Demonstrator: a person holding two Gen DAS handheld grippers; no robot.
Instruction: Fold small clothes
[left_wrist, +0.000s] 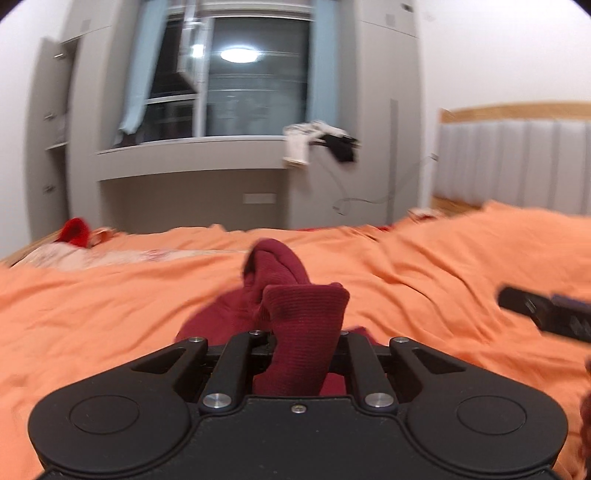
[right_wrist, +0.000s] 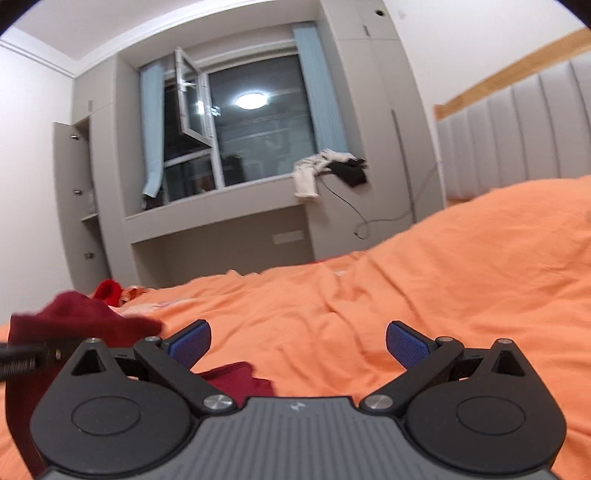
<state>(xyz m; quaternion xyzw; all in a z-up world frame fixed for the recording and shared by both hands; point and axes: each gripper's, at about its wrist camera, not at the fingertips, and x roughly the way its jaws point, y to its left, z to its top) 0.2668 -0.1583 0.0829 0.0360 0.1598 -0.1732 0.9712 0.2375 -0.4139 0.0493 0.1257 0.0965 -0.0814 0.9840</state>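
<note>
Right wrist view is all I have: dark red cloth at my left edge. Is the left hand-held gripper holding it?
Observer: Yes. In the left wrist view the left hand-held gripper is shut on the dark red garment; a ribbed fold sticks up between its fingers.
Operator: All of it off the bed?
Observer: No. Ahead of the jaws it bunches into a hump, and part of it lies on the orange bedding.
Operator: Is my side touching it?
Observer: No. Seen from the left wrist, the right hand-held gripper sits off to the right, with bare bedding between it and the garment.
</note>
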